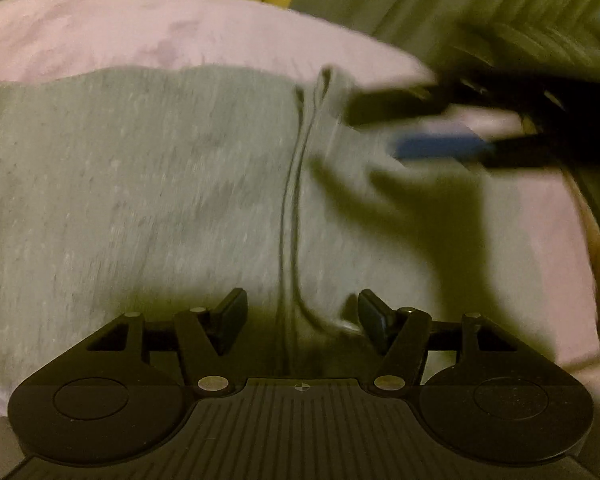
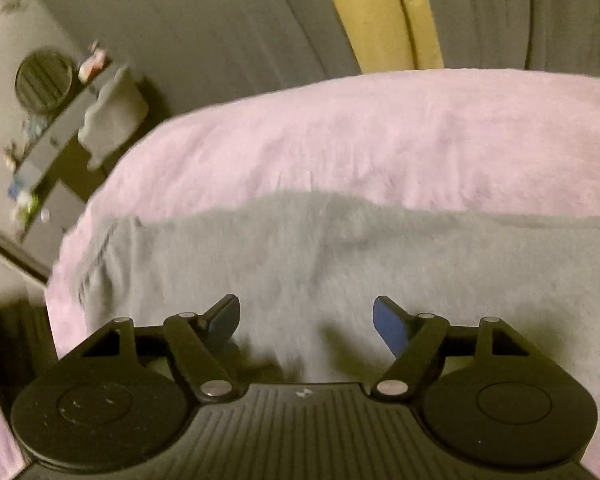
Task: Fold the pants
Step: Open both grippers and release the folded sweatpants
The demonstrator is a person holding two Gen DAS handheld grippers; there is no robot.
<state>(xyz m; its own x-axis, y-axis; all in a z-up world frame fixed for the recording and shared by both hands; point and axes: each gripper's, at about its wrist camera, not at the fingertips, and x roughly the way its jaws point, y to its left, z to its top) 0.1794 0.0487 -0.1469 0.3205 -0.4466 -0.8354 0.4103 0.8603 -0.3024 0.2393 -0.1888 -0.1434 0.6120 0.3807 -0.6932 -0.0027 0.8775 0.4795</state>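
a pink blanket point(image 2: 380, 140) covers the bed, and the grey pants point(image 1: 140, 180) lie flat on it, spreading ahead of both pairs of fingers. the left gripper point(image 1: 302, 320) hovers wide open over a seam point(image 1: 290, 200); the right gripper point(image 2: 305, 330) is wide too, holding nothing.

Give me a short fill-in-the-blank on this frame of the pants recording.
1. The pants lying on the blanket are ____ in colour.
2. The blanket under them is ____.
3. Both the left gripper and the right gripper have their jaws ____.
4. The strip between the curtains is ____.

Missing words: grey; pink; open; yellow
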